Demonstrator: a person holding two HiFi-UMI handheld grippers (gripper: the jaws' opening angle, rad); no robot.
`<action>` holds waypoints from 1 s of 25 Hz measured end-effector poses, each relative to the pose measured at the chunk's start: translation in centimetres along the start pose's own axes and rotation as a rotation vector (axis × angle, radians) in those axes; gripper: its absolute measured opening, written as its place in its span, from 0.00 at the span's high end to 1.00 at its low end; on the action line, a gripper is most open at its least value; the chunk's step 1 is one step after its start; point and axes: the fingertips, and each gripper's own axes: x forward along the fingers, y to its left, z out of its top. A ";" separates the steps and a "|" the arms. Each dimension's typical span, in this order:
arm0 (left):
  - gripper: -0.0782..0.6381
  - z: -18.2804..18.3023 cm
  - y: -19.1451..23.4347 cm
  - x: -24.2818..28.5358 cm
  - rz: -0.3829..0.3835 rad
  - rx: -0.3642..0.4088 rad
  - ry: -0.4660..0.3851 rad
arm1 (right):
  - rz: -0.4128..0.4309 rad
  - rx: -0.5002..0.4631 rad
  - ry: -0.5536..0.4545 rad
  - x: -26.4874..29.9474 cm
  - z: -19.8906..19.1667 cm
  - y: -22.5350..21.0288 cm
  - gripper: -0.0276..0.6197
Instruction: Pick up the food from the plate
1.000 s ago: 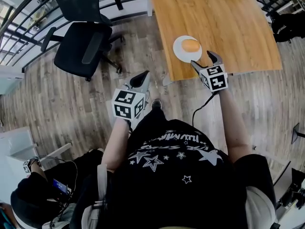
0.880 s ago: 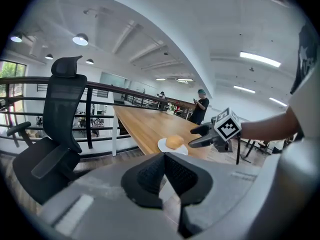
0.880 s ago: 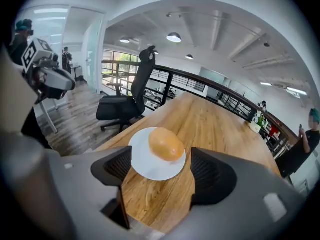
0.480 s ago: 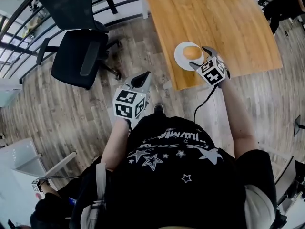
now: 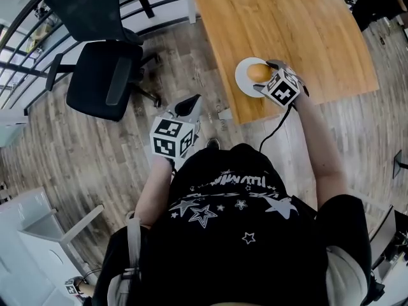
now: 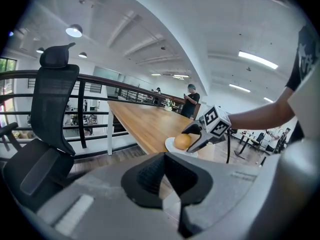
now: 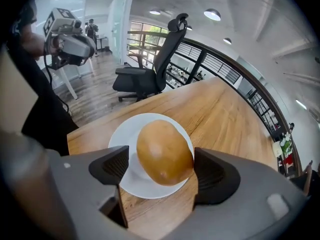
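- The golden-brown, rounded piece of food [image 7: 165, 151] sits on the small white round plate [image 7: 125, 134], near a corner of the pale wooden bench [image 7: 220, 109], so it is easy to reach from the edge.
- The right gripper [image 7: 162, 170] has its jaws spread either side of the food, probably lined up to close on it (nothing is pinched yet).
- The left gripper [image 6: 167, 181] hangs off the bench, its jaws pressed together and empty, likely kept clear.
- The right gripper view shows the jaws flanking the food. In the head view the marker cube hides this.

Seen from the head, the right gripper [image 5: 262, 76] hides the plate's [image 5: 243, 80] near rim. The tabletop [image 5: 287, 18] runs off the top edge. The food [image 7: 164, 151] perhaps touches one of the fingers [image 7: 216, 176].
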 end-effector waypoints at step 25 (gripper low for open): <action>0.89 -0.2 0.7 -0.3 -0.003 -0.019 -0.017 | -0.082 0.102 -0.082 -0.6 1.3 -1.0 0.35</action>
